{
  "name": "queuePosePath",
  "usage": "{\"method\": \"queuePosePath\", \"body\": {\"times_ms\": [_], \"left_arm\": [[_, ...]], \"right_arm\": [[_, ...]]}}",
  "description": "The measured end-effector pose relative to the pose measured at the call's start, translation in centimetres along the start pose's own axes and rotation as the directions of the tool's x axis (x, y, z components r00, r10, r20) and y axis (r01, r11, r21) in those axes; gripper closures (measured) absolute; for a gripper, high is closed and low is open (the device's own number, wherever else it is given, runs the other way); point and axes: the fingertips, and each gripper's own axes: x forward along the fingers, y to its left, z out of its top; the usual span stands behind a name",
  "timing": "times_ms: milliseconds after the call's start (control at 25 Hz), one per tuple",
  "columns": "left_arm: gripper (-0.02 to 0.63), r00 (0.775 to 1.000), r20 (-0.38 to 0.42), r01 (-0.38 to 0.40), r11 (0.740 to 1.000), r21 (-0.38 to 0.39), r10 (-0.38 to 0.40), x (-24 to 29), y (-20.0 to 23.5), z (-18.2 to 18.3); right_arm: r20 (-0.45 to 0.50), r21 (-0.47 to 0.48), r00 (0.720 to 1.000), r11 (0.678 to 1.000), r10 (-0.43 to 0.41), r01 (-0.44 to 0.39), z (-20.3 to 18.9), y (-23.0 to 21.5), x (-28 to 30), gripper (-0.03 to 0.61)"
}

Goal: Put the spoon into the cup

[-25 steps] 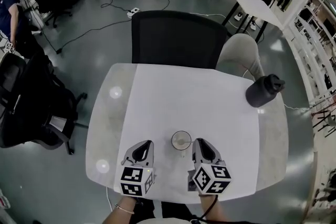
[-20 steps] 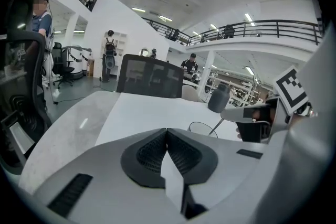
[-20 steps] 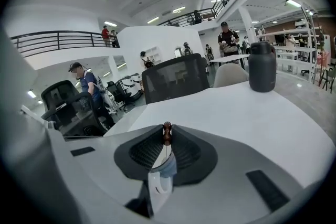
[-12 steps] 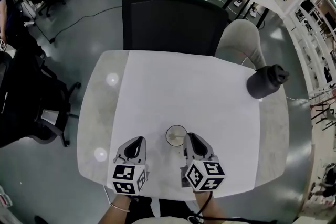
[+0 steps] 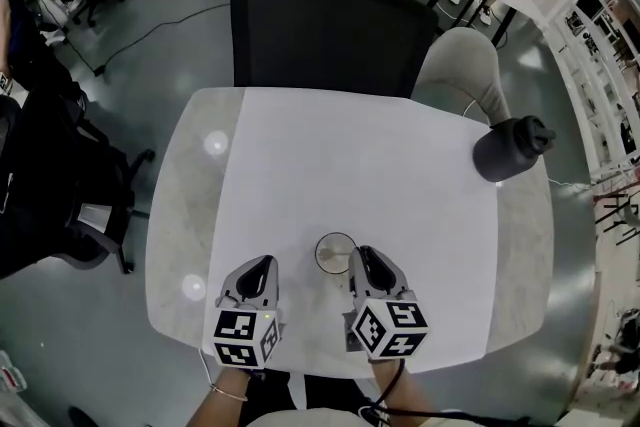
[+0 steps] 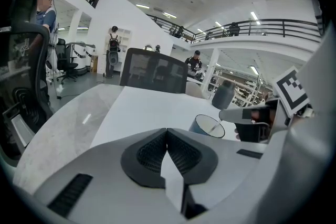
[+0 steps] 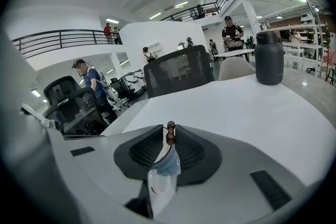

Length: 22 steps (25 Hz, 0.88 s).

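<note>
A small round cup (image 5: 336, 253) stands on the white sheet near the table's front edge. My right gripper (image 5: 359, 258) sits at the cup's right rim, shut on a thin spoon (image 7: 170, 134) whose brown beaded end pokes up between the jaws. In the left gripper view the spoon's shaft (image 6: 216, 125) slants from the right gripper (image 6: 237, 115) down into the cup (image 6: 209, 126). My left gripper (image 5: 259, 274) hovers left of the cup, apart from it. Its pads (image 6: 167, 134) meet with nothing between them.
A dark lidded bottle (image 5: 508, 147) stands at the table's right edge. A black office chair (image 5: 330, 30) and a grey seat (image 5: 462, 75) are behind the table (image 5: 180, 215). The white sheet (image 5: 350, 165) covers the middle.
My right gripper has edged left, closer to the cup's rim, with the spoon still in it. The left gripper keeps its place beside the cup.
</note>
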Motion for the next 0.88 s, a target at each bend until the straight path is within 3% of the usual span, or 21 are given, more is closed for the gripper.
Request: {"method": "queuePosePath", "body": {"times_ms": [360,880], "left_arm": [[0.595,1.0,0.012,-0.003,1.0,0.009,0.003,-0.5,0.0,0.6],[0.594,0.995,0.09,0.034,0.999,0.042,-0.038,-2.1,-1.7,4.1]], "right_arm": [[0.009,0.019,0.999,0.999,-0.034,0.034,0.2,-1.0,-0.4,0.462],[0.137,0.047,0.984,0.993,-0.116,0.111,4.4,-2.2,-4.6,0.462]]}}
